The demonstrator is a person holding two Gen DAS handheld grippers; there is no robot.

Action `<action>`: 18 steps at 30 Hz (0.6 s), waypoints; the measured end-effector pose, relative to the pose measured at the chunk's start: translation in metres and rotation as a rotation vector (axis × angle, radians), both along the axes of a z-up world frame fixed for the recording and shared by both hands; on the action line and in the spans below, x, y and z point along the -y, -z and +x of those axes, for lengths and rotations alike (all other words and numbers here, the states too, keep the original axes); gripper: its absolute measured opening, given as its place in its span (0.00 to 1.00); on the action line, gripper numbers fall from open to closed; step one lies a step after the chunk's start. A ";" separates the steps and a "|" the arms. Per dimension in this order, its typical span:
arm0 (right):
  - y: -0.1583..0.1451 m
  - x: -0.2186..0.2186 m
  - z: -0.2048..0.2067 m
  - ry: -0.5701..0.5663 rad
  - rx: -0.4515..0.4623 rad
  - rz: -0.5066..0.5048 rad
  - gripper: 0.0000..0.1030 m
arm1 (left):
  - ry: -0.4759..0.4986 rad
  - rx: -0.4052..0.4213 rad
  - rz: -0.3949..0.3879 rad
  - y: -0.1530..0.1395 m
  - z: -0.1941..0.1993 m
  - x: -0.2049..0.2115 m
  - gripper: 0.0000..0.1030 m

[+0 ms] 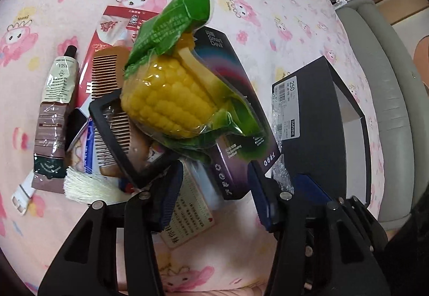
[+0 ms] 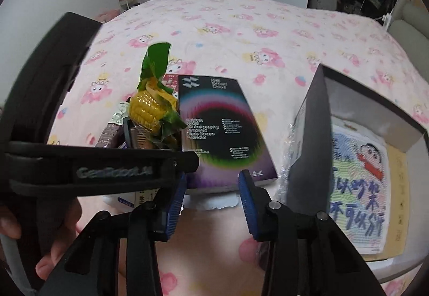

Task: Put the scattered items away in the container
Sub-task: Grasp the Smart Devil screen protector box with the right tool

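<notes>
A vacuum pack of yellow corn (image 1: 166,103) with a green wrapper lies tilted on a dark purple screen-protector box (image 1: 236,135) and on a black-framed comb pack (image 1: 115,135). My left gripper (image 1: 214,188) stands open at the box's near end, its right pad beside the box corner. My right gripper (image 2: 213,188) hovers open just before the same box (image 2: 222,135), and the corn (image 2: 147,111) rests at the box's left. The container, a black shoe box (image 2: 308,135), stands open to the right with a cartoon cloth (image 2: 359,175) inside. Both pairs of pads hold nothing.
On the pink patterned bedspread (image 1: 268,14) lie a cream tube (image 1: 53,108), a wooden comb (image 1: 104,76), a red packet (image 1: 115,22), a white brush (image 1: 85,186) and a printed card (image 1: 187,218). Bubble wrap (image 1: 278,135) sits by the shoe box (image 1: 321,108). The left gripper's housing (image 2: 115,171) crosses the right wrist view.
</notes>
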State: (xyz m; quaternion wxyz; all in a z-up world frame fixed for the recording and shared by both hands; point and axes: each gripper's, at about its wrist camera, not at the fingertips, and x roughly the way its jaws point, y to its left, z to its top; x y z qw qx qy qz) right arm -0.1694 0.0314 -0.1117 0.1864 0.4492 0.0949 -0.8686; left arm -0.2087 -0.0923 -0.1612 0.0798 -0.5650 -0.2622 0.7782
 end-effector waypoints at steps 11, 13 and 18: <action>-0.005 -0.002 -0.006 0.062 -0.115 0.139 0.36 | 0.018 0.053 0.086 0.019 -0.016 -0.003 0.33; -0.013 0.001 -0.008 0.070 -0.154 0.151 0.36 | -0.004 0.048 0.121 0.017 -0.011 0.007 0.29; -0.016 -0.004 -0.027 0.083 0.005 -0.063 0.36 | -0.025 0.018 0.083 -0.002 0.007 0.032 0.26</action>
